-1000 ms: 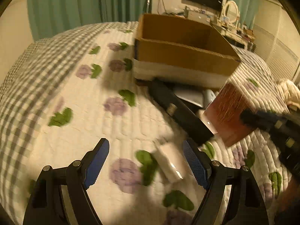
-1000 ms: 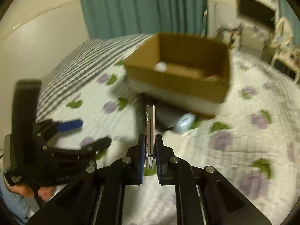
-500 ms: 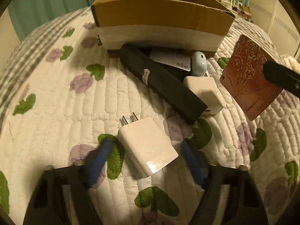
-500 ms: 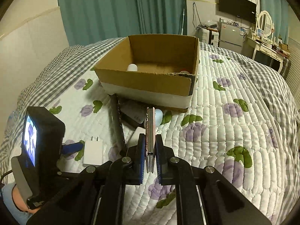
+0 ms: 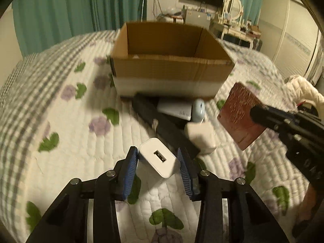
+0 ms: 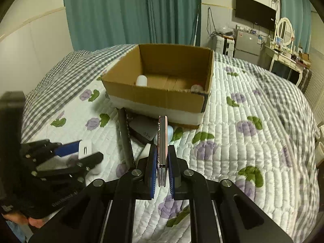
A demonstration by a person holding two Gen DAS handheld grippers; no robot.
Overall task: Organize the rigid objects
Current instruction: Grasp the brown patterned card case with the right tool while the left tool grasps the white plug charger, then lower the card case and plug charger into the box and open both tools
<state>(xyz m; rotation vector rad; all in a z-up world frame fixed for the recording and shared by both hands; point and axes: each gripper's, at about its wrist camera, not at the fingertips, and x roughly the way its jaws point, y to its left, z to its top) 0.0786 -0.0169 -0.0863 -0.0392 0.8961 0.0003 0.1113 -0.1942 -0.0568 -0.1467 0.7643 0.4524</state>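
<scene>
My left gripper (image 5: 158, 163) is shut on a white USB charger (image 5: 158, 157) and holds it above the quilt; it also shows in the right wrist view (image 6: 85, 149). My right gripper (image 6: 162, 161) is shut on a thin reddish-brown card (image 6: 162, 139), held edge-on; its flat face shows in the left wrist view (image 5: 241, 117). An open cardboard box (image 5: 170, 66) stands on the bed beyond both grippers. In the right wrist view the box (image 6: 160, 97) holds a white object (image 6: 141, 80) and another small item (image 6: 197, 88).
In front of the box lie a long black bar (image 5: 164, 125), a grey 65W charger (image 5: 175, 109), a pale blue oval item (image 5: 198, 109) and a white cube charger (image 5: 200, 135). The quilted bed (image 6: 253, 141) spreads right. A desk, mirror and TV stand behind.
My left gripper has closed on the white charger and lifted it off the quilt, turning its USB port toward the camera. My right gripper still holds the card, nearer the box.
</scene>
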